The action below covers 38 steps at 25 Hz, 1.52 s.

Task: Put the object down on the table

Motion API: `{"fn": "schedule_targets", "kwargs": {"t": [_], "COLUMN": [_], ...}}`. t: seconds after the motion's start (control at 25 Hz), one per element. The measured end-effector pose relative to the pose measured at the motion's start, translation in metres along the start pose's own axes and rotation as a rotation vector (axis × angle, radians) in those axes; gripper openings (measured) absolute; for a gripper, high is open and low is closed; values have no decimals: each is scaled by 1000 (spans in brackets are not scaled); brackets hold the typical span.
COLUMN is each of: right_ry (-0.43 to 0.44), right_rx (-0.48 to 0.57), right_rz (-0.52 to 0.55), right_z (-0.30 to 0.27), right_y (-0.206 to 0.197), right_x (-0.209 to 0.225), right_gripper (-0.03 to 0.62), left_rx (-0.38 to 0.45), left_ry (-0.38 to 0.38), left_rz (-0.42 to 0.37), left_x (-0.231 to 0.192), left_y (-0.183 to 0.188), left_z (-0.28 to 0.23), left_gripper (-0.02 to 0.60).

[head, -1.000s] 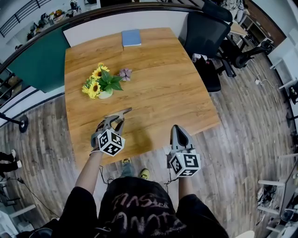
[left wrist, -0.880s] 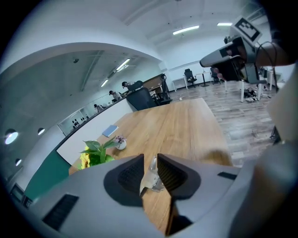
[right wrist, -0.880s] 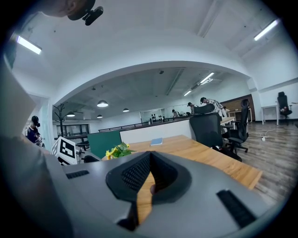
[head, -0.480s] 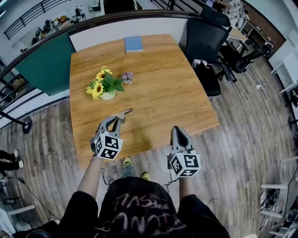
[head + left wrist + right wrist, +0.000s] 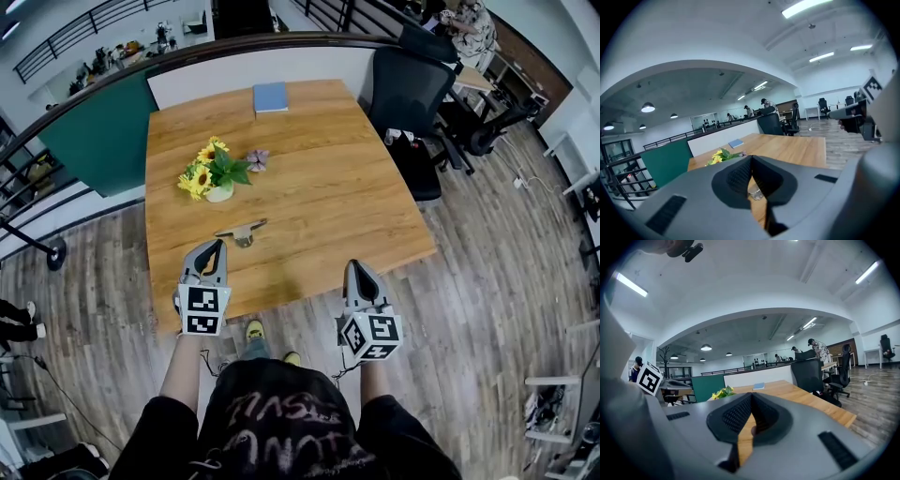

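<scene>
The left gripper point(image 5: 213, 247) hangs over the near edge of the table point(image 5: 319, 187). Its jaws have just been closing and are now pressed together with nothing between them. The small metal object point(image 5: 242, 231) lies flat on the table just beyond the tips, slightly to the right and not touching them, with the flowers point(image 5: 214, 172) behind it. The right gripper point(image 5: 357, 268), also pressed together and empty, is well apart from the object.
</scene>
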State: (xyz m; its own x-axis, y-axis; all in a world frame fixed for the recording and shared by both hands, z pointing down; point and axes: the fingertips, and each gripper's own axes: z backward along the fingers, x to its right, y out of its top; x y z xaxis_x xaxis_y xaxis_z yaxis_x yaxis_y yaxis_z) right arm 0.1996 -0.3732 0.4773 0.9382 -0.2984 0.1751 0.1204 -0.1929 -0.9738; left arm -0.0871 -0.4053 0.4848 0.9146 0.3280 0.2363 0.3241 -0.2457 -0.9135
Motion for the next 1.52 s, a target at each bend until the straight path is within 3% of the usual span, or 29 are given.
{"fn": "schedule_targets", "kwargs": {"t": [0.48,0.72,1.52], "right_ry": [25,39,42], "right_rx": [-4,-2,28], "right_rz": [27,38,56], "right_z": [18,24,29], "right_y": [1,-1,11], "right_x": [7,5,12], "right_gripper": [5,5,5], "left_rx": [122,183,217], "left_ry": [82,88,99], "left_rz": [78,39,49], "left_x": [-13,-9,-3], "left_y": [25,38,41], "left_z": [57,74,84], "left_gripper": [13,12,12]}}
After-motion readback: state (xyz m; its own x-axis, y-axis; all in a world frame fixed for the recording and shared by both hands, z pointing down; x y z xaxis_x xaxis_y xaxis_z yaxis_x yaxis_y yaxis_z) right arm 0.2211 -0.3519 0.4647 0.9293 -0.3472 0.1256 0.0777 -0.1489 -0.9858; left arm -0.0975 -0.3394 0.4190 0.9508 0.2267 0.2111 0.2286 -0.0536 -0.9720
